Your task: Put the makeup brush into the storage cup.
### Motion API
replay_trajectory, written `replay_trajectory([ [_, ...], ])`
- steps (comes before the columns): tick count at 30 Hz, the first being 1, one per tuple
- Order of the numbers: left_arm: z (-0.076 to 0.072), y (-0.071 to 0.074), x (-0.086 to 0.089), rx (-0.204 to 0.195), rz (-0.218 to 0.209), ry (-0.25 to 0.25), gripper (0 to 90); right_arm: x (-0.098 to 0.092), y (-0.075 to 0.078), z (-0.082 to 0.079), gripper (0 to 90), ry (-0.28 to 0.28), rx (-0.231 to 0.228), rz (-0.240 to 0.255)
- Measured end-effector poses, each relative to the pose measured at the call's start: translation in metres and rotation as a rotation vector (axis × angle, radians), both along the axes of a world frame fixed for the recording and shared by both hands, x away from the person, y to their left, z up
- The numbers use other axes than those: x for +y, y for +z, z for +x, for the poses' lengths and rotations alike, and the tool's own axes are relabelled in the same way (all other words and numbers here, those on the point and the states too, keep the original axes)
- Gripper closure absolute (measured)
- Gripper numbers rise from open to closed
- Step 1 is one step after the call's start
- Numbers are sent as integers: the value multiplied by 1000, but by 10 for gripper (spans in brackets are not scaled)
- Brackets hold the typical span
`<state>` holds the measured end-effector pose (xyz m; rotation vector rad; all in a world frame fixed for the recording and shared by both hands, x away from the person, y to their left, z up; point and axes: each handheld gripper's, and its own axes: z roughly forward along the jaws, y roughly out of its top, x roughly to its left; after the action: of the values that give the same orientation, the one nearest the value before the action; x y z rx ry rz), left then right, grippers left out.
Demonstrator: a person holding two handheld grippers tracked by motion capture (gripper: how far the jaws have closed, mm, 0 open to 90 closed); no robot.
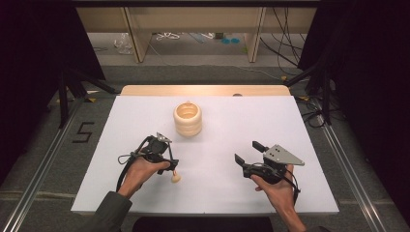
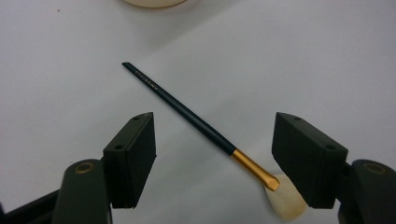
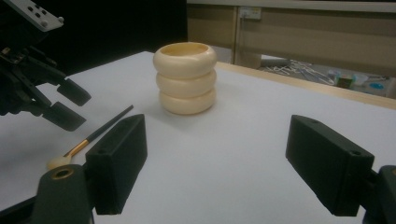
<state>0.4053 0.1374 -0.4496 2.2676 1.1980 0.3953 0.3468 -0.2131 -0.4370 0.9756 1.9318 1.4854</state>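
A make-up brush [image 2: 196, 119] with a dark handle, gold ferrule and cream bristles lies flat on the white board. My left gripper [image 2: 215, 126] hangs over it, open, one jaw on each side of the brush and neither pad touching it. From above, the left gripper [image 1: 167, 162] is at the front left with the bristle head [image 1: 175, 178] beside it. A cream ribbed holder [image 1: 187, 118] stands upright at the board's middle rear. My right gripper [image 1: 247, 151] is at the front right, open with nothing between its jaws, facing the holder [image 3: 186, 77], with the brush [image 3: 93, 135] at its left.
The white board [image 1: 217, 193] rests on a wooden table whose edge [image 1: 203, 90] shows behind it. In the right gripper view the left gripper [image 3: 70, 105] hovers over the brush. Black stands and cables flank the table, and shelving stands beyond it.
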Motion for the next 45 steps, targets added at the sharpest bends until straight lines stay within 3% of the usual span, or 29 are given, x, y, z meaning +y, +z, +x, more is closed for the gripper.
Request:
replay_trajectory([
  [1,1,0,0,7,17,-16,307,1,0,0,216,11,0,16],
  [3,1,-2,-3,18,4,-16,313,1,0,0,217,7,6,5],
  [5,1,-2,-3,23,22,-35,322,1,-1,0,217,12,12,0],
  [8,3,-2,-3,29,26,-26,338,1,-1,0,218,16,14,-5],
  [10,6,-1,-2,69,60,-43,350,2,-1,0,217,22,12,-4],
  [13,7,-1,-5,99,64,-43,355,2,0,0,217,20,16,-9],
  [16,9,-1,-6,110,74,-46,374,3,-2,0,217,30,11,16],
  [17,10,0,-6,115,82,-48,380,2,-1,0,217,25,18,-7],
  [28,21,-6,-2,159,80,-27,444,3,-1,0,216,34,15,2],
  [37,24,-8,-4,175,59,-21,476,4,-2,1,216,35,13,0],
  [45,26,-6,-6,188,65,-28,519,4,-2,0,216,31,17,-10],
])
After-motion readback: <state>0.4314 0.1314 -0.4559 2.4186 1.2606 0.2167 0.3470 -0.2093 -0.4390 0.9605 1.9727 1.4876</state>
